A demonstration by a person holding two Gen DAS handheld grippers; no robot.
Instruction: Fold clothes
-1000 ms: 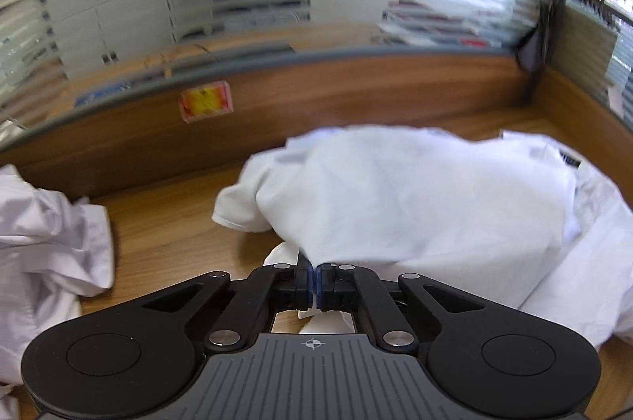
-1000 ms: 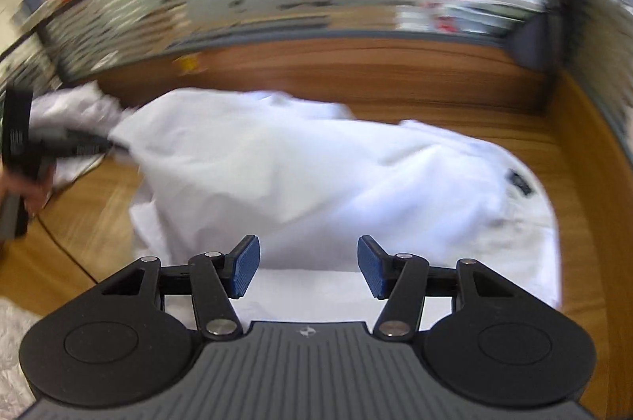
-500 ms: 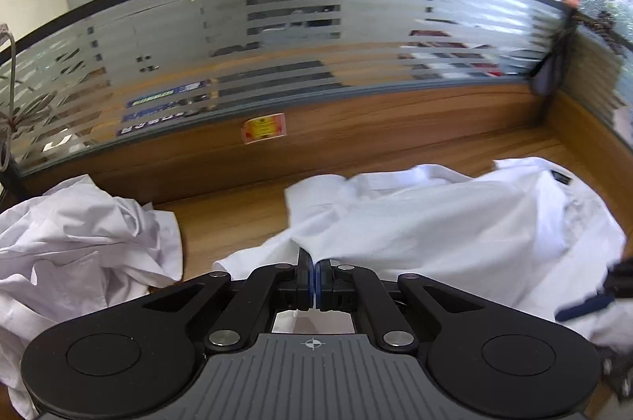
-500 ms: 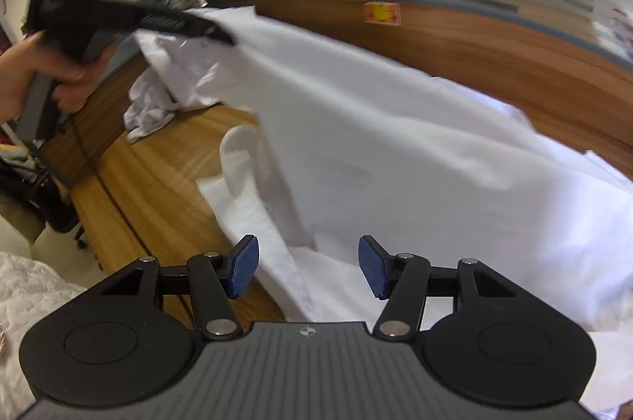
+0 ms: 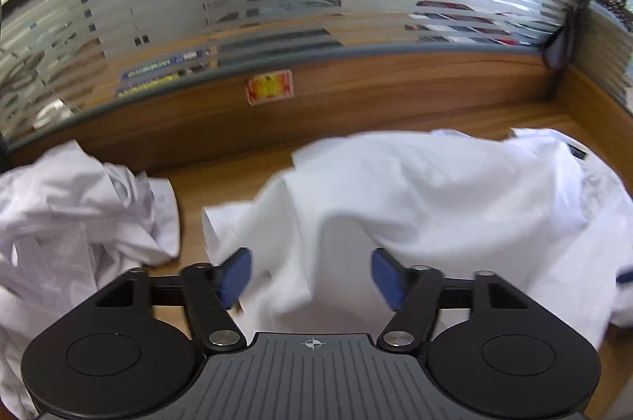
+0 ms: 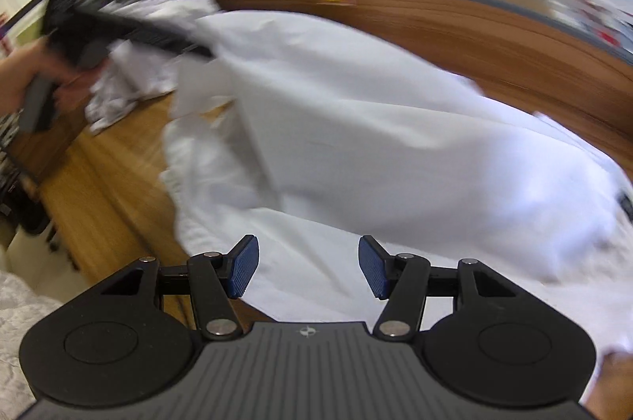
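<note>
My left gripper (image 5: pixel 312 275) has just sprung its jaws wide, and the blue pads (image 5: pixel 236 275) now stand clear of the cloth: a limp flap of the white shirt (image 5: pixel 435 206) hangs between them, pinched by nothing. My right gripper (image 6: pixel 308 271) is parted about as far and empty too, hovering over the shirt's near hem with bare fabric under the gap.

From the left wrist view the shirt spreads from twelve o'clock round to three, lying rumpled on the wooden desk (image 5: pixel 221 182), its collar end with a small dark label off towards two. A second heap of crumpled white clothing (image 5: pixel 71 206) sits at nine to ten, just apart from it.

I judge the shirt light, soft and wholly without stiffness (it billows and sags wherever it is let go), so it will drape and slide rather than hold a crease. It is not fragile, though thin cloth slips from shallow bites. I would take it at a hem or a seam edge, the sleeve cuff near eleven being one such, and pinch deep with both sets of fingers well apart to keep the panel taut.
</note>
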